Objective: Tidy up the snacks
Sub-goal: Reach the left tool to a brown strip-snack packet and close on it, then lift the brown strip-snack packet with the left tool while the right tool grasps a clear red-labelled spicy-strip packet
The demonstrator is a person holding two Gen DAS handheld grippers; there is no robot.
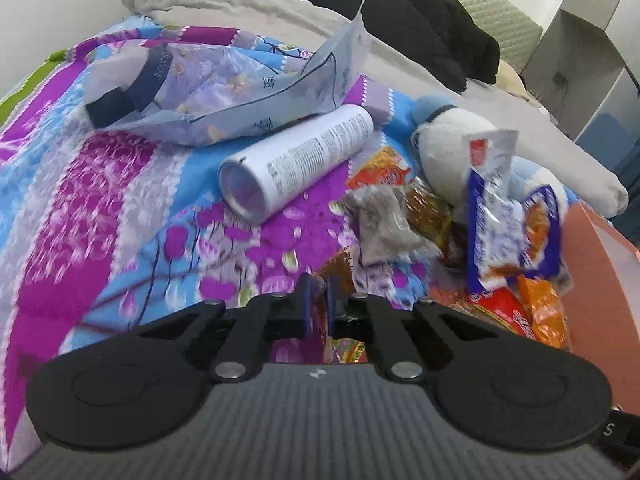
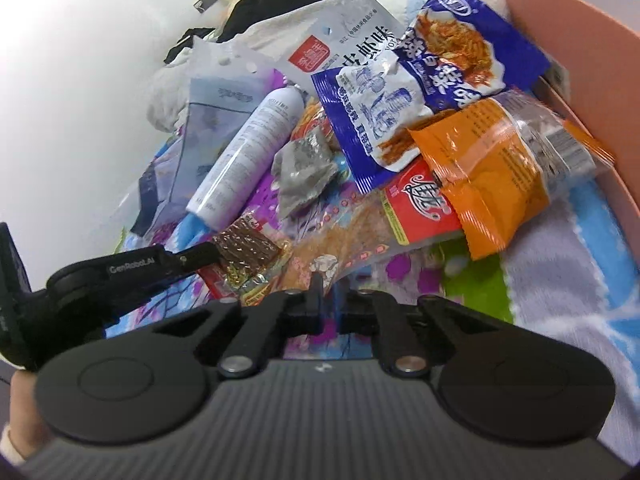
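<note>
**Beside the pink box, snacks still heaped on the bed**

Left of the pink box (image 2: pixel 580 52), the snack pile lies on the flowered bedspread (image 1: pixel 80 200), and my right claw (image 2: pixel 326 292) sits nearer to it than my left. Both claws have their jaws drawn nearly together. My left claw (image 1: pixel 316 292) seems to pinch the small brown foil snack (image 2: pixel 244 250); whether the right one holds anything I cannot tell.

From the right claw, the orange packet (image 2: pixel 492 184) lies ahead and toward the box, its long axis slanting up to the box wall, which its clear end touches. The red packet (image 2: pixel 420 208) is tucked under it, and the blue-and-white packet (image 2: pixel 400 108) lies farther from me, overlapping both.

I judge the box is where these belong. What shows of its inside looks bare, though most is hidden.
</note>
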